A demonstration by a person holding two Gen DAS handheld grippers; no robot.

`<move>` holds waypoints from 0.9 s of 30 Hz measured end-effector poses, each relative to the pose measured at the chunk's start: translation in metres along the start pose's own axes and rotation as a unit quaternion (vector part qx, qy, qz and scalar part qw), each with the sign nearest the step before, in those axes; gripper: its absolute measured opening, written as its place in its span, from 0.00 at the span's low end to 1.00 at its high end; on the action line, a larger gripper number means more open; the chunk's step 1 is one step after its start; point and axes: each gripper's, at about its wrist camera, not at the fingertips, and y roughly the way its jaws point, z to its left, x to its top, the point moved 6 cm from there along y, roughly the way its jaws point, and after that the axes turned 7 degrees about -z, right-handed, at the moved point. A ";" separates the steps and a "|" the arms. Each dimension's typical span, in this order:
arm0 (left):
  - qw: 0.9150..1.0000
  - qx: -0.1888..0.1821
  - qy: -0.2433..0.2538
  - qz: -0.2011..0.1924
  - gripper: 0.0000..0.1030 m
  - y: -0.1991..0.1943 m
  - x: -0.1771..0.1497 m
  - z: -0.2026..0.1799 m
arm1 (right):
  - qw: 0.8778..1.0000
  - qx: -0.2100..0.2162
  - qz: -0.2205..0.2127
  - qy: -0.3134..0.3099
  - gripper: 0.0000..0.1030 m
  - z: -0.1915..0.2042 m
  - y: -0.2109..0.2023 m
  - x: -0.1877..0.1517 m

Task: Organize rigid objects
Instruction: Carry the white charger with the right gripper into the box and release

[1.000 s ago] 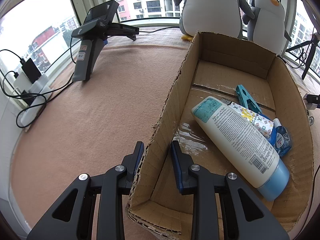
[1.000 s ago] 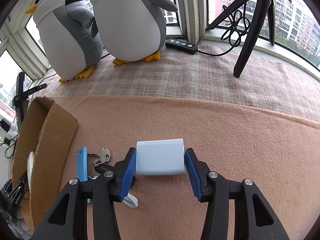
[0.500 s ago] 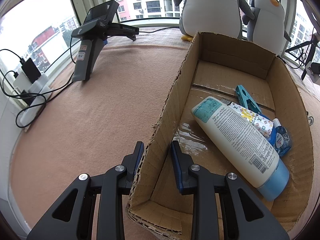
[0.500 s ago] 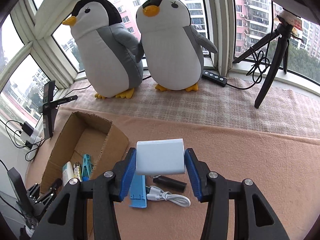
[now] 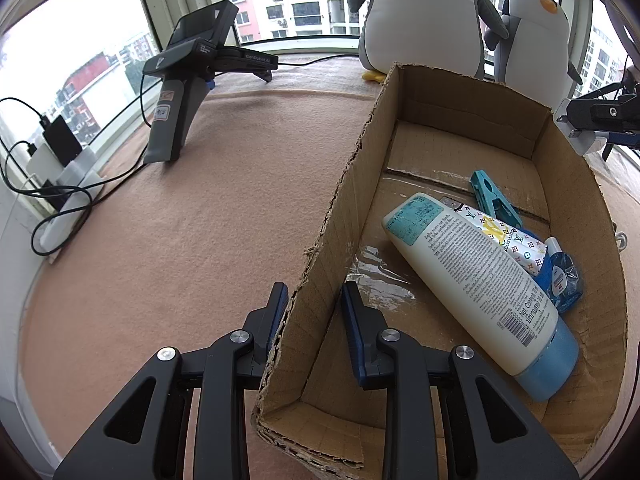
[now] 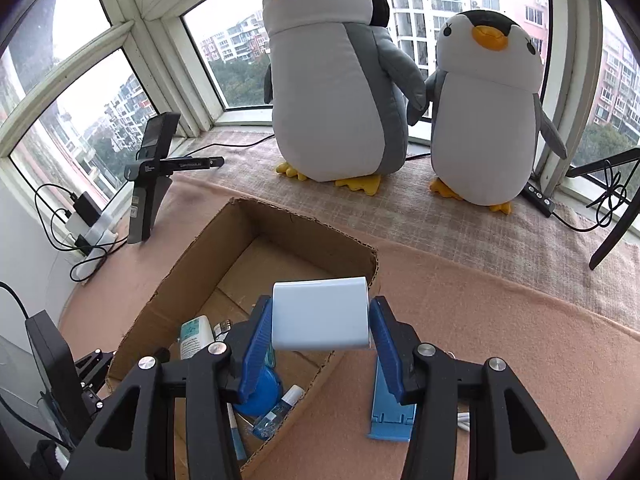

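My right gripper [image 6: 320,322] is shut on a white charger block [image 6: 320,314] and holds it in the air above the right wall of the cardboard box [image 6: 200,276]. It also shows in the left wrist view [image 5: 586,138] at the box's far right corner. My left gripper [image 5: 314,306] straddles the box's left wall [image 5: 320,256] with one finger on each side; contact with the cardboard is not clear. Inside the box lie a white lotion bottle [image 5: 476,276], a teal clip [image 5: 494,198], a patterned tube [image 5: 504,236] and a small blue bottle [image 5: 562,276].
Two plush penguins [image 6: 340,80] stand on the window ledge behind the box. A blue phone stand [image 6: 390,408] and a white cable [image 6: 464,424] lie on the blanket right of the box. A black device on a stand [image 5: 188,80], chargers [image 5: 60,148] and a tripod leg [image 6: 612,220] border the area.
My right gripper lifted the white charger block off the blanket and carried it left, over the box's right wall. My left gripper and the box stayed still.
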 end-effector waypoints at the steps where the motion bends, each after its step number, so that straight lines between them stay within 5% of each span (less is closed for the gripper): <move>1: 1.000 0.000 0.000 0.000 0.25 0.000 0.000 0.000 | 1.000 0.000 0.004 -0.003 0.44 0.003 0.004 -0.001; 10: 1.000 0.000 0.000 0.000 0.25 0.000 0.000 0.000 | 0.999 -0.007 0.027 -0.036 0.45 0.018 0.025 -0.011; 13: 1.000 0.000 -0.001 0.000 0.25 0.000 0.000 0.000 | 0.999 -0.006 0.027 -0.044 0.61 0.021 0.026 -0.011; 27: 1.000 0.000 0.000 -0.001 0.25 -0.001 0.000 -0.001 | 1.000 0.000 0.016 -0.022 0.63 0.011 0.009 -0.006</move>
